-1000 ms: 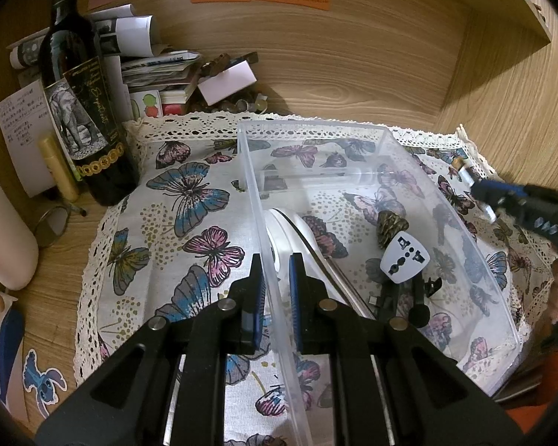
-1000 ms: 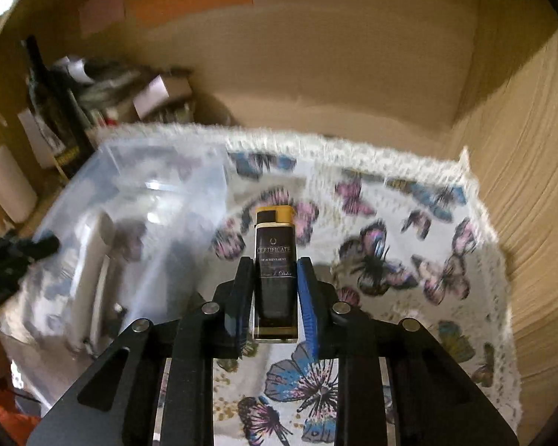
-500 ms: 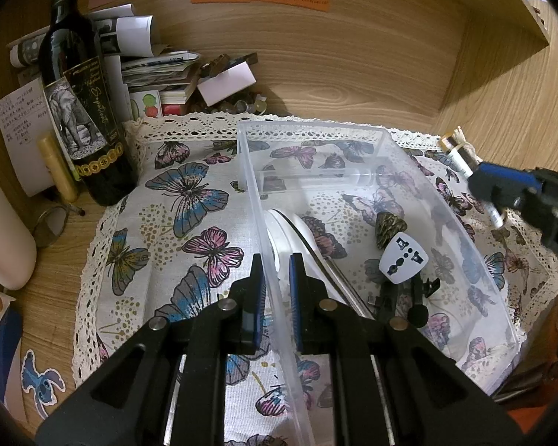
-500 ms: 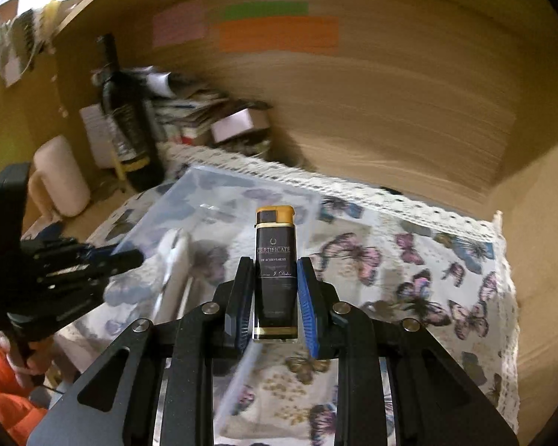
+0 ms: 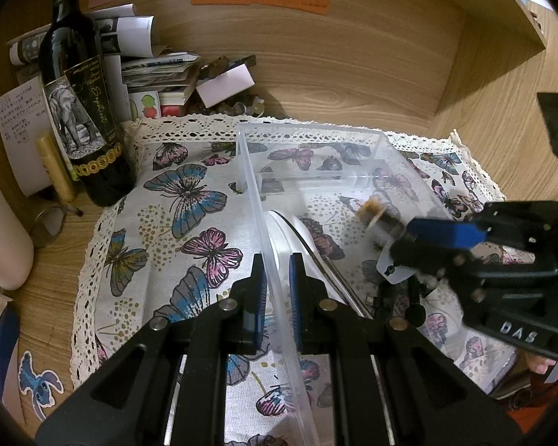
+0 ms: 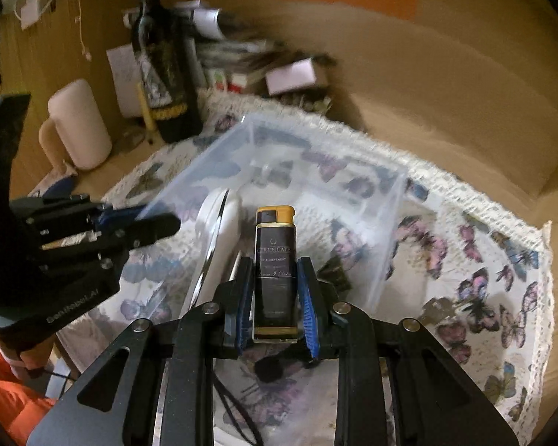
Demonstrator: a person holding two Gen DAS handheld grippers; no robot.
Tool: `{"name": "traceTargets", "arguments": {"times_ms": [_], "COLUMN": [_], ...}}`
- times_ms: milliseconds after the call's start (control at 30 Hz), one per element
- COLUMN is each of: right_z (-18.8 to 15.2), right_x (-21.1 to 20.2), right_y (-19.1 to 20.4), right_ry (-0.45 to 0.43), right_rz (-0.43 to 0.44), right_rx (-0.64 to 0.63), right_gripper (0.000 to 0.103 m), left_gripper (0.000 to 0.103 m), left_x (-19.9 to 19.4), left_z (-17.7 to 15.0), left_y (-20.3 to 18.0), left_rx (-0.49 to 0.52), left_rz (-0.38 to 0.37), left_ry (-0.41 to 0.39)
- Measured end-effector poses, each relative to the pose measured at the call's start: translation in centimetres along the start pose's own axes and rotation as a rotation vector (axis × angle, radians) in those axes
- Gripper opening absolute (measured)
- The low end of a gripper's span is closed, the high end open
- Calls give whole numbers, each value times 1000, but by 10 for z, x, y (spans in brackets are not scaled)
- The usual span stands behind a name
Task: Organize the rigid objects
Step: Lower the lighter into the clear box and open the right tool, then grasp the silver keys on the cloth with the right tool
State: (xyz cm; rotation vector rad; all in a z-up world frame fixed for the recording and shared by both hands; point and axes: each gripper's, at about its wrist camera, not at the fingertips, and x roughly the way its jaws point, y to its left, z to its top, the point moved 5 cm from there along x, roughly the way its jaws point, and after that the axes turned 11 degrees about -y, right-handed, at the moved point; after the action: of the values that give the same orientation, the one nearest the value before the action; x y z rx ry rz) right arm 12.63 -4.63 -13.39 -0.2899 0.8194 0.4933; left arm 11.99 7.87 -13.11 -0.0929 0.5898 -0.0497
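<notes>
The right gripper (image 6: 275, 297) clamps a black-and-gold lighter (image 6: 275, 271) above the clear plastic bin (image 5: 308, 137). The left gripper (image 5: 277, 293) pinches the bin's left wall, jaws nearly closed.

Your open passage is the far half of the clear bin (image 5: 308, 137); its near floor is blocked by the white device (image 5: 290, 234) and adapter (image 5: 390, 271).

Right gripper (image 6: 275, 304) clamped black lighter (image 6: 275, 271), gold cap up, above clear plastic bin (image 6: 387, 230). Left gripper (image 6: 145, 223) pinched bin's near wall. White device (image 6: 219, 230) lay inside bin.
</notes>
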Motion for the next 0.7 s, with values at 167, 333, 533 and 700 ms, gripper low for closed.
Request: {"name": "traceTargets", "arguments": {"times_ms": [167, 333, 533, 700], "right_z": [-1, 5, 8, -1], "right_x": [-7, -22, -41, -45], "right_y": [-3, -18, -58, -96], "right_ry": [-4, -43, -88, -68], "right_rz": [-1, -43, -143, -193], "right_rx": [12, 40, 114, 216], "right_gripper": [22, 26, 31, 32], "left_gripper": [11, 11, 11, 11], "left_x": [0, 0, 0, 0], "left_z": [0, 0, 1, 0], "left_y": [0, 0, 0, 0], "left_rx": [0, -2, 0, -1], "left_rz": [-2, -2, -2, -2], "left_ry": [-2, -1, -1, -1]}}
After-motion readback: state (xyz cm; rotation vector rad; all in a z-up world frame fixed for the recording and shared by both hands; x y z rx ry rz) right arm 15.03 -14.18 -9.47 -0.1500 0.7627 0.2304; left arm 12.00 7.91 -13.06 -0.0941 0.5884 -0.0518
